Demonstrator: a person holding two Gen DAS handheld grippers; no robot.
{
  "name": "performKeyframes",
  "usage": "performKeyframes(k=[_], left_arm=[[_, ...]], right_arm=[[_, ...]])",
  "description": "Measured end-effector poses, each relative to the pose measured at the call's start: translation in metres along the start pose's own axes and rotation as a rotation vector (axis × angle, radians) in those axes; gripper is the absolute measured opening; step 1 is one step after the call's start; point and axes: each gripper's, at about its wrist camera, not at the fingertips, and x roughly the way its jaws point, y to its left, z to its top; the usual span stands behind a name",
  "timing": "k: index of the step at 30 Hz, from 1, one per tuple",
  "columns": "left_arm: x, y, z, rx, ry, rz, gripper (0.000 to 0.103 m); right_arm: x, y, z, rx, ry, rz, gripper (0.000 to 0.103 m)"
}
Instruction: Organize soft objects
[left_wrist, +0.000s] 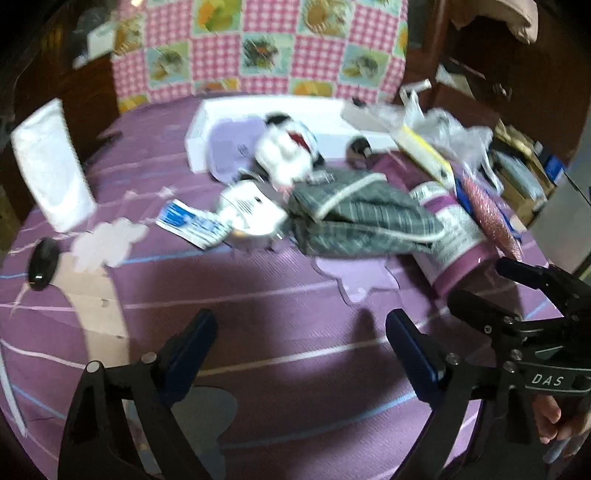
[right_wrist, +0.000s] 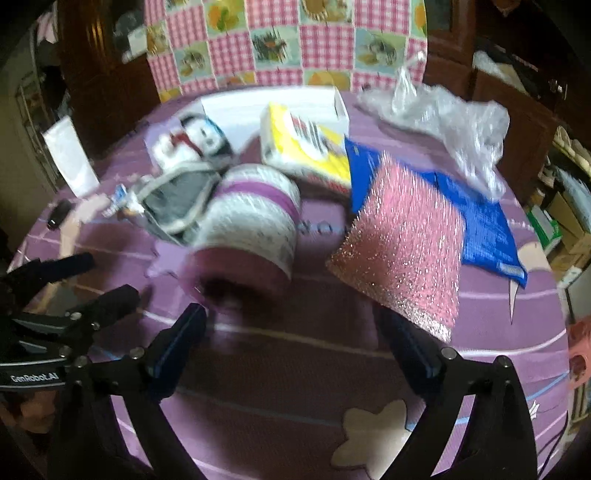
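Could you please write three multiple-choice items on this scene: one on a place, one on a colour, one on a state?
1. Where does the plush toy lie?
A. at the white tray
B. on the glittery pouch
C. on the floor

2. What colour is the glittery pouch?
A. green
B. pink
C. black

3. How do the right gripper's jaws stand?
A. shut on the folded cloth
B. shut on nothing
C. open, holding nothing

Answers: 1 A, it lies against the tray's edge; 2 B, it sparkles pink; 3 C, only bedspread shows between the fingers.
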Motion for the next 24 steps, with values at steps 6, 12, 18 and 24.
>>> performKeyframes(k=[6,12,18,24], left_arm=[[-0.036,-0.004,-0.002,0.032,-0.214,0.071,0.095],[-0.046,-0.006,0.005,0.053,-0.273,0.074,0.095],[-0.044,-0.002,0.001,0.036,-0.252,0.078,0.095],[-0.042,0.0,-0.002,0.05,-0.219,0.071,0.095]], right_arm=[[-0.033,0.018,-0.002,-0.07,-0.198,-0.072,0.095],[-0.053,0.018,-0.003,-0.082,-0.323,-0.113,0.096],[-0.049,0.014,-0.003,-0.035,-0.255,0.003,0.096],[-0.046,0.019,-0.011,-0.058,-0.219,0.004,0.096]])
